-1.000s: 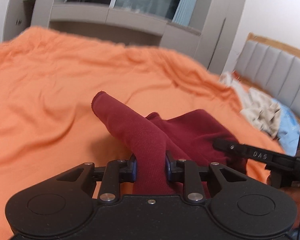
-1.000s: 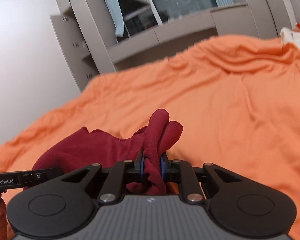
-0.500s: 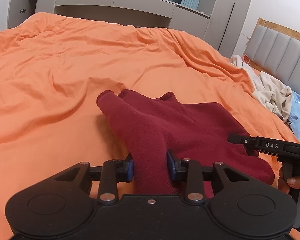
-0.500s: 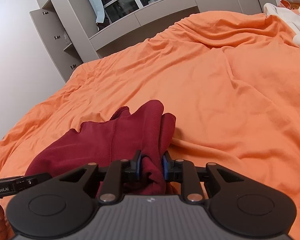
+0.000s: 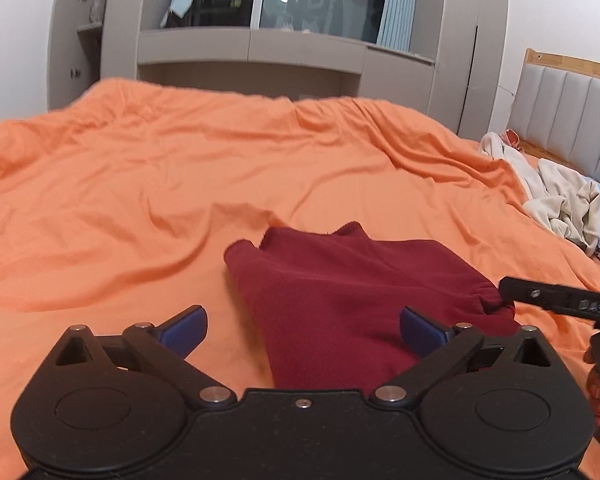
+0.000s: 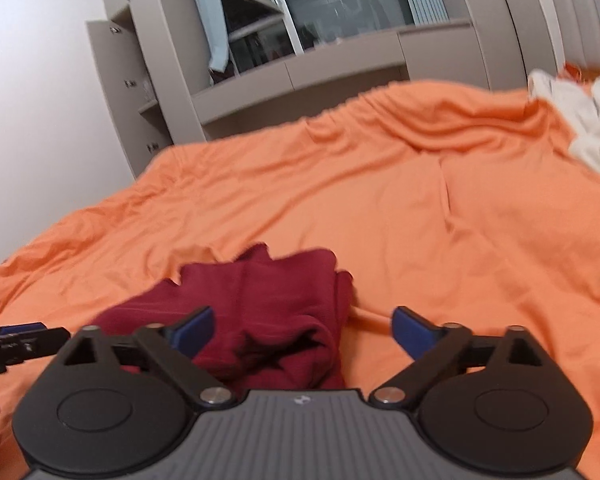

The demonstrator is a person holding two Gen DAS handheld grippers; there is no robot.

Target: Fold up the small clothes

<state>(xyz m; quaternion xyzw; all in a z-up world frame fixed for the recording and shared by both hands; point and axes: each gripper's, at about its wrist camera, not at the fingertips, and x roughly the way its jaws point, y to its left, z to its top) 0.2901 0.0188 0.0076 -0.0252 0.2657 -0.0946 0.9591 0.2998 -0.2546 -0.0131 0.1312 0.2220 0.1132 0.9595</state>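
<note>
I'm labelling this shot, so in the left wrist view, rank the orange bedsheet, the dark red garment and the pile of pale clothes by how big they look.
1. Orange bedsheet
2. Dark red garment, though nearness to the camera enlarges it
3. Pile of pale clothes, farther away, so its true size is unsure

Dark red garment (image 5: 340, 292), folded, lying flat on orange bedspread (image 5: 140, 184)

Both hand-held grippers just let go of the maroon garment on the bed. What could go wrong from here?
1. The maroon garment lies loosely bunched on the rumpled orange bedsheet; its fold may slump open.
2. The left hand-held gripper and right hand-held gripper are opening with cloth between their fingers; pulling away could snag it.
</note>
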